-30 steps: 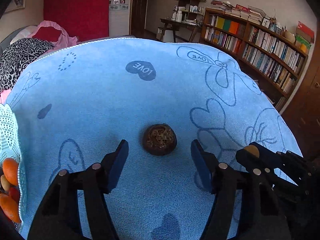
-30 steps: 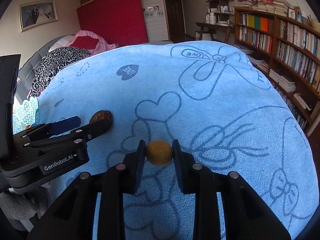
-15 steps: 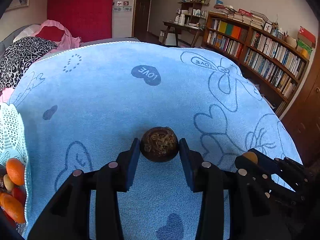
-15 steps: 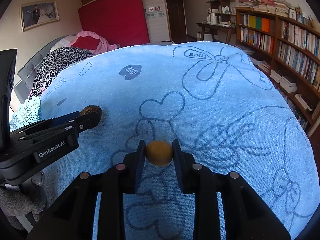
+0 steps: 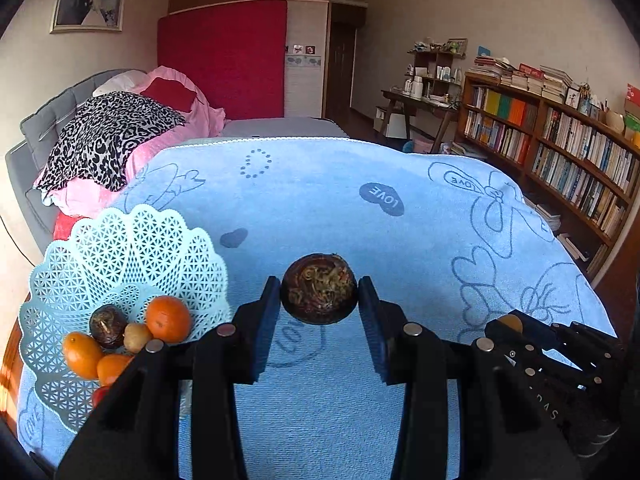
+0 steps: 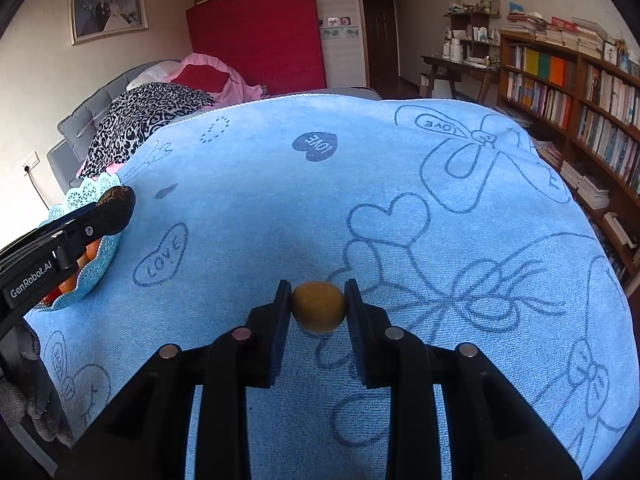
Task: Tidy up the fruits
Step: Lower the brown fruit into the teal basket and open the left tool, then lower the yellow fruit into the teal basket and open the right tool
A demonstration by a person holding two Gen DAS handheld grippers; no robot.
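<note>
My left gripper (image 5: 319,298) is shut on a dark brown wrinkled fruit (image 5: 319,289), held above the blue cloth (image 5: 320,200). A light blue lattice basket (image 5: 132,248) sits at the left; it holds oranges (image 5: 168,318), another dark fruit (image 5: 107,320) and a small yellowish fruit (image 5: 137,337). My right gripper (image 6: 318,306) is shut on a small yellow-brown round fruit (image 6: 319,306), just over the cloth (image 6: 360,184). In the right wrist view the left gripper (image 6: 116,204) with its dark fruit hangs beside the basket (image 6: 86,200) at the far left.
The blue cloth with heart and LOVE prints covers the whole table. A bed with pink and leopard bedding (image 5: 116,136) lies behind on the left. Bookshelves (image 5: 560,144) line the right wall. A gloved hand (image 6: 28,396) shows at the lower left of the right wrist view.
My left gripper closed on the dark fruit, lifted it and swung left, so the basket came into view. The right gripper kept its hold on the yellow fruit and barely moved.
</note>
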